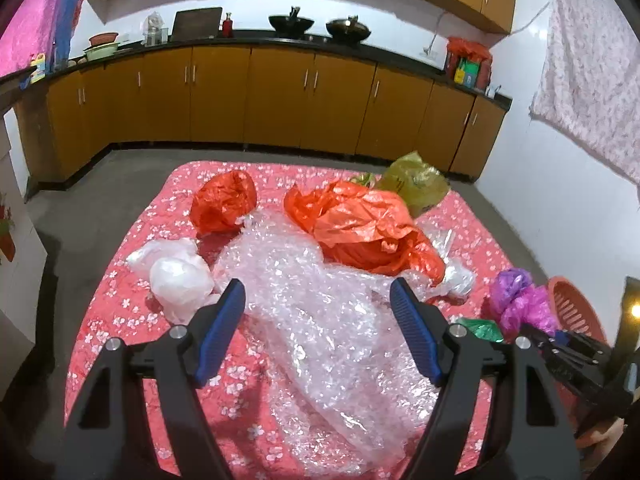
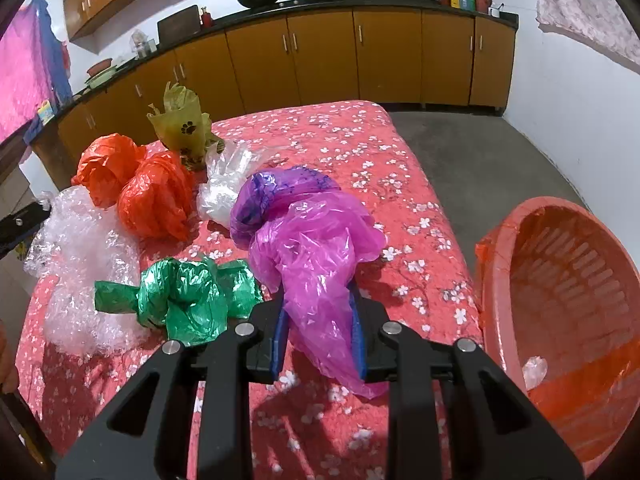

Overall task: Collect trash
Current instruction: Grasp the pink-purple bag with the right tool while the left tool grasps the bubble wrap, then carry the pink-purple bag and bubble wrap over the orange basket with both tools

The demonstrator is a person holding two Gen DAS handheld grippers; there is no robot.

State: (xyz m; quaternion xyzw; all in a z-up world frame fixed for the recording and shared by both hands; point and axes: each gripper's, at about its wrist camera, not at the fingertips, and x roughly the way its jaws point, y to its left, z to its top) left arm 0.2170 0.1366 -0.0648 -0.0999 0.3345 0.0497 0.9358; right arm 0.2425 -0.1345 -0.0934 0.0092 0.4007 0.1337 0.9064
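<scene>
The right claw (image 2: 318, 328) is clamped on the near tail of the magenta plastic bag (image 2: 316, 248), its blue pads pinching the thin film while the bulk of the bag lies ahead on the flowered surface (image 2: 400, 168); the left claw (image 1: 318, 320) stands wide apart over the bubble wrap (image 1: 320, 320), gripping nothing. I read this as the start of a lift toward the orange basket (image 2: 560, 280), which sits just beside the surface's right edge and already holds one small clear scrap. The risks I see from here: the film is slick and only a tail is pinched, so it may slide out once the bag's weight hangs from it; the purple bag (image 2: 276, 196) touches the magenta one (whether the two are knotted together I cannot tell) and could be dragged along or fall to the floor. The green bag (image 2: 188, 296) lies just beside the right claw and may be swept aside by a careless swing. The basket leans toward me, so a drop made short of its rim would miss.
</scene>
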